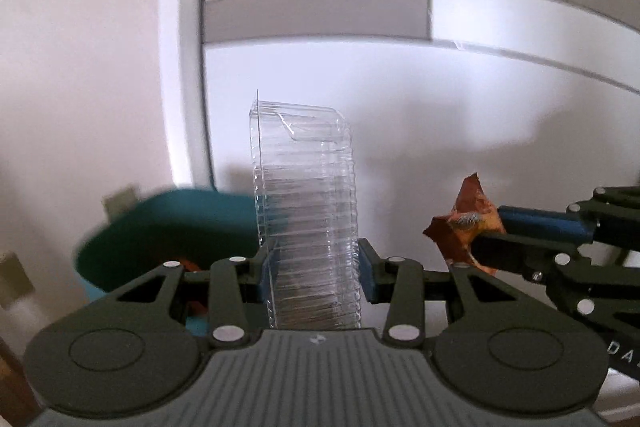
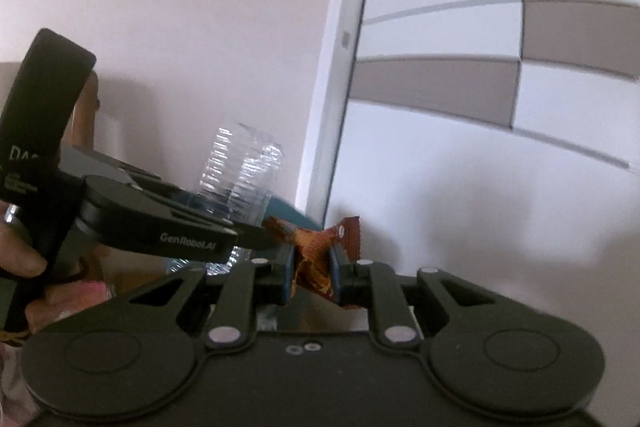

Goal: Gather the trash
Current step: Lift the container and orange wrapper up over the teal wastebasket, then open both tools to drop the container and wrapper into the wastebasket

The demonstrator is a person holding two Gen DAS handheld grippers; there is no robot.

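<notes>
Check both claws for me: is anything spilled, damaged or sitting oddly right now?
Nothing spilled. The left claw grips a clear ribbed plastic container standing upright, apparently intact. The right claw pinches a brown snack wrapper, crumpled as trash would be. The teal bin sits low left, blurred.

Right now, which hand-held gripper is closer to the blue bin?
Left. The left hand-held gripper holds clear packaging right beside the bin; the right hand-held gripper sits farther off.

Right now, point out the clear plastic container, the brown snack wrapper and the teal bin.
clear plastic container (image 1: 308,211): left wrist view, its ribbed side wall.
brown snack wrapper (image 2: 314,259): right wrist view, crumpled middle between the fingers.
teal bin (image 1: 168,223): left wrist view, outer wall.
</notes>
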